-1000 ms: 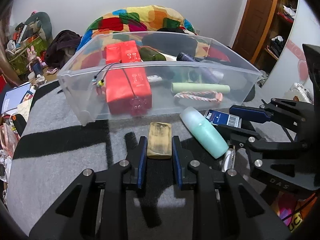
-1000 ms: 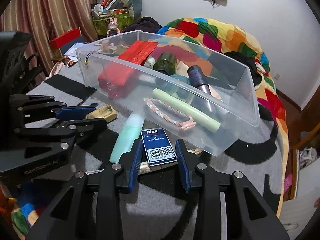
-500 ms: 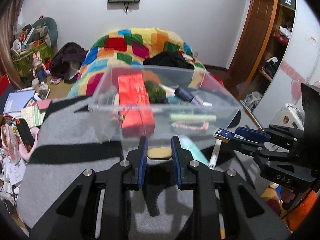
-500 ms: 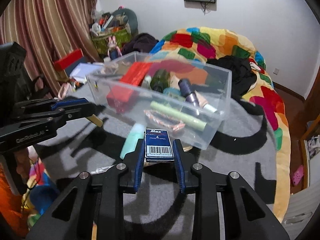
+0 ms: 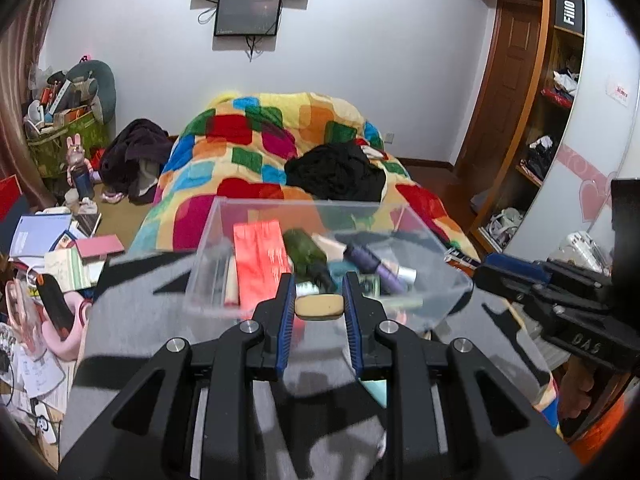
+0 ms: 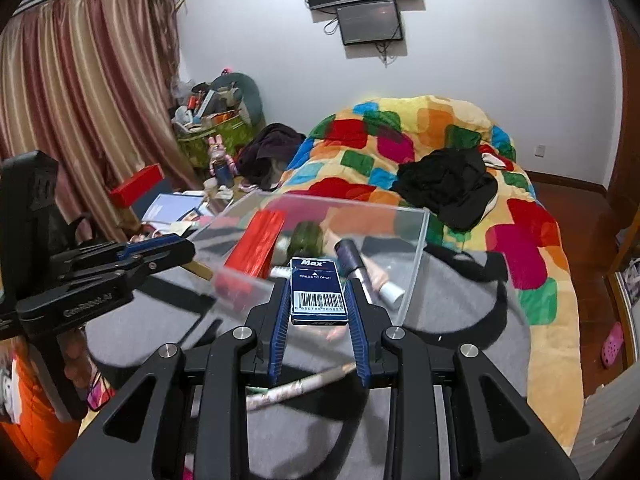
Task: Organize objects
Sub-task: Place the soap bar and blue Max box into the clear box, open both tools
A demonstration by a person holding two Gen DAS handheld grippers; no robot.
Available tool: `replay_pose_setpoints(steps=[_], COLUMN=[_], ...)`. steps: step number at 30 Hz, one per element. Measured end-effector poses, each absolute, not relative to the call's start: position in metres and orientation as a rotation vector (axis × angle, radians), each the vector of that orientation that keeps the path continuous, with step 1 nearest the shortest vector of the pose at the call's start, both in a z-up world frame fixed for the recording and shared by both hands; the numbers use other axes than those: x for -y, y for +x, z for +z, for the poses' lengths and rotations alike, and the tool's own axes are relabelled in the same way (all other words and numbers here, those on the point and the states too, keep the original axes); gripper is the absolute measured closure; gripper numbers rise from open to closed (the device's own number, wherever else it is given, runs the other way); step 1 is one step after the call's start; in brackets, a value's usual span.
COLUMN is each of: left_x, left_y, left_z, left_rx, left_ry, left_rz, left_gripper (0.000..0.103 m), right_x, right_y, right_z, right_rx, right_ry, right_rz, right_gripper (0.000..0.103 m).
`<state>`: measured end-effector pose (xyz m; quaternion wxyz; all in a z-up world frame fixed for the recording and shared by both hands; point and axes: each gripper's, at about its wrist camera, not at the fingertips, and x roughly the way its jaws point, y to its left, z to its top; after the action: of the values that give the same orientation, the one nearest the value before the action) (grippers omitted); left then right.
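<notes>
My left gripper (image 5: 319,300) is shut on a tan bar (image 5: 319,306) and holds it up above the grey blanket, in front of the clear plastic bin (image 5: 440,240). My right gripper (image 6: 318,300) is shut on a dark blue "Max" box (image 6: 317,291) with a barcode, lifted at the bin's (image 6: 416,240) near side. The bin holds a red packet (image 5: 260,258), a dark green bottle (image 5: 306,246) and a purple tube (image 5: 370,260). A mint bottle (image 5: 376,388) and a silver pen (image 6: 300,384) lie on the blanket below.
A patchwork quilt (image 5: 280,148) with black clothes (image 5: 336,172) lies behind the bin. Books and clutter (image 5: 52,248) crowd the floor at the left. A wooden door and shelves (image 5: 532,92) stand at the right. Curtains (image 6: 80,100) hang at the left.
Both grippers closed on their objects and lifted them off the blanket. The bin now appears lower and farther away in both views.
</notes>
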<state>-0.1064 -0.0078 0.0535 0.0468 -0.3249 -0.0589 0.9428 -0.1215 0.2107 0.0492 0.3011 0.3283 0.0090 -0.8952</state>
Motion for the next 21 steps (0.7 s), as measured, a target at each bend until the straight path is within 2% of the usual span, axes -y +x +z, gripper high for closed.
replay_pose_setpoints(steps=[7, 16, 21], left_x=[0.01, 0.019, 0.017], left_y=[-0.134, -0.177, -0.176], left_z=[0.063, 0.023, 0.013], left_rx=[0.188, 0.292, 0.28], left_ry=[-0.964, -1.147, -1.18], left_rz=[2.899, 2.824, 2.798], left_gripper=[0.08, 0.08, 0.08], right_x=[-0.194, -0.177, -0.17], right_y=[-0.145, -0.167, -0.166], right_z=[0.042, 0.015, 0.006], right_rx=[-0.018, -0.047, -0.106], right_ry=[0.908, 1.013, 1.029], right_rz=[-2.383, -2.36, -2.355], right_gripper=[0.078, 0.078, 0.077])
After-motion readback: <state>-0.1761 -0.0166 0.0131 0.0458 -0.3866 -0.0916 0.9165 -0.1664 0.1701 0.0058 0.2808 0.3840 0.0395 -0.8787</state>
